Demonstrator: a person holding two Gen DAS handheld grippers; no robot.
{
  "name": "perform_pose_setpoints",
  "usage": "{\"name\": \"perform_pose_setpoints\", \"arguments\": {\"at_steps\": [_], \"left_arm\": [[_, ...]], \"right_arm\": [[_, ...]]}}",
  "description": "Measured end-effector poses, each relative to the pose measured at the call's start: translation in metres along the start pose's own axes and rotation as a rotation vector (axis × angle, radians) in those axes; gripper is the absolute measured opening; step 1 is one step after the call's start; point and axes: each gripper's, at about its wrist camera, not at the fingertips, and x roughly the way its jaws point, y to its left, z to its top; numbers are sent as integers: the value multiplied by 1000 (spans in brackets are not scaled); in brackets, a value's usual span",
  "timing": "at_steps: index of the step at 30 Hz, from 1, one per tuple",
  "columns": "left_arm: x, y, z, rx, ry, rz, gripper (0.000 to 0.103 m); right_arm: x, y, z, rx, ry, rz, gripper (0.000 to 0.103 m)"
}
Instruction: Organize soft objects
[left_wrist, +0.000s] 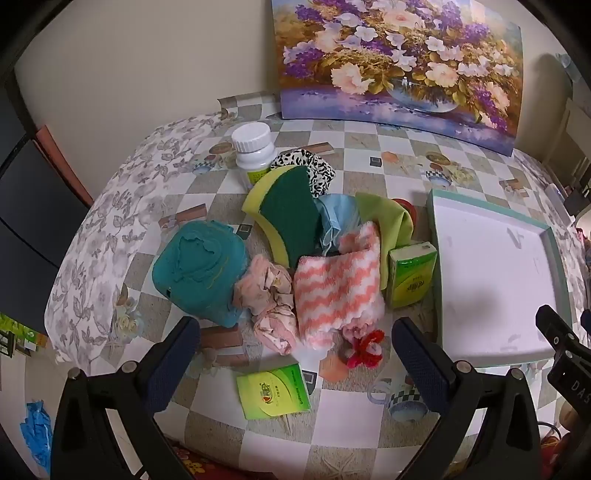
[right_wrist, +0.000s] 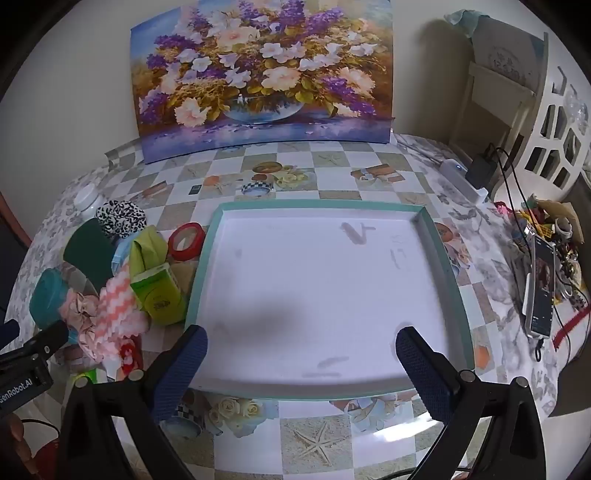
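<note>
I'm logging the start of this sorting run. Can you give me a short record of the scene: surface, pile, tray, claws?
surface: table with checkered cloth
pile: teal cloth, sponge, pink striped towel, green tissue pack, heaped left of the tray
tray: white tray, teal rim, nothing in it
left claw: open, above the pile, holding nothing
right claw: open, above the tray, holding nothing

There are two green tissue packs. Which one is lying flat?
The tissue pack nearest the camera, alone on the tablecloth between the left gripper's fingers, lies flat. The other tissue pack stands upright beside the white tray.
</note>
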Motion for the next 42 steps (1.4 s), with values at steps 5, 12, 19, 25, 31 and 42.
{"name": "perform_pose_setpoints", "arguments": {"at_steps": [5, 12, 19, 25, 31, 42], "left_arm": [[-1, 0, 0, -1, -1, 5, 103], [1, -4, -6, 8, 1, 4, 103], [0, -3, -3, 19, 10, -2, 103], [1, -2, -3, 20, 19, -2, 103], [2, -2, -4, 22, 21, 0, 103], [4, -3, -6, 26, 26, 1, 103]], "right_arm": [[0, -2, 0, 0, -2, 4, 103], [-1, 0, -1, -5, -3, -2, 103], [0, 2, 0, -9, -2, -2, 103], [-1, 4, 0, -18, -2, 3, 103], [-1, 4, 0, -20, -2, 5, 103], [-1, 4, 0, -20, -2, 5, 103]]}}
